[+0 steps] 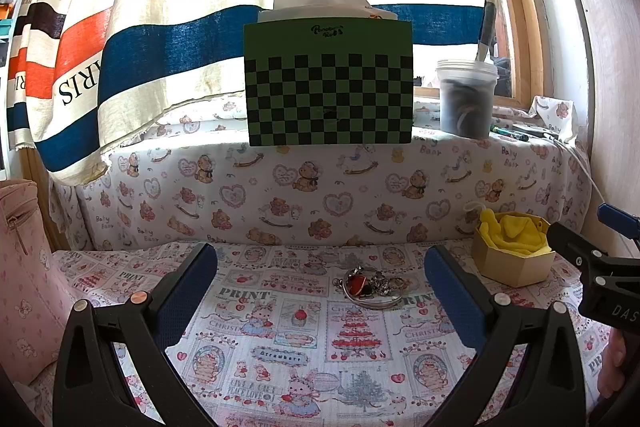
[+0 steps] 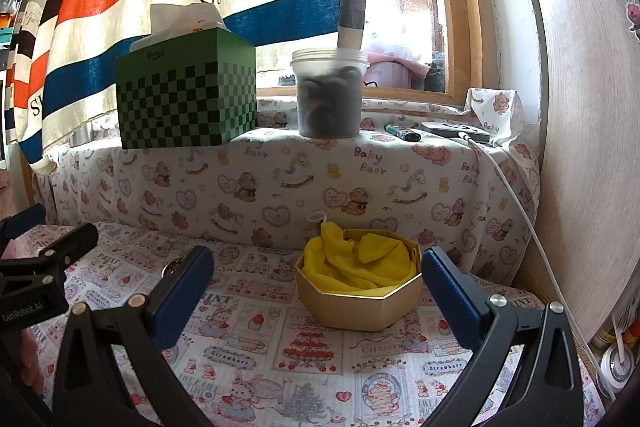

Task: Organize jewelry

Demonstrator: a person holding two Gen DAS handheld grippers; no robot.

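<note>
A small pile of jewelry (image 1: 370, 285), with a red stone piece, silver rings and a bangle, lies on the printed cloth ahead of my left gripper (image 1: 320, 267). That gripper is open and empty, its blue pads wide apart. A gold octagonal box (image 2: 360, 301) lined with yellow cloth sits between the open, empty fingers of my right gripper (image 2: 318, 267). The box also shows at the right of the left wrist view (image 1: 514, 259). A little of the jewelry (image 2: 172, 266) peeks out behind the right gripper's left finger.
A green checkered tissue box (image 1: 330, 87) and a plastic tub (image 1: 466, 97) with dark contents stand on the raised ledge behind. A white cable (image 2: 516, 195) runs down the right wall. A pink bag (image 1: 20, 267) is at the far left. A striped curtain hangs behind.
</note>
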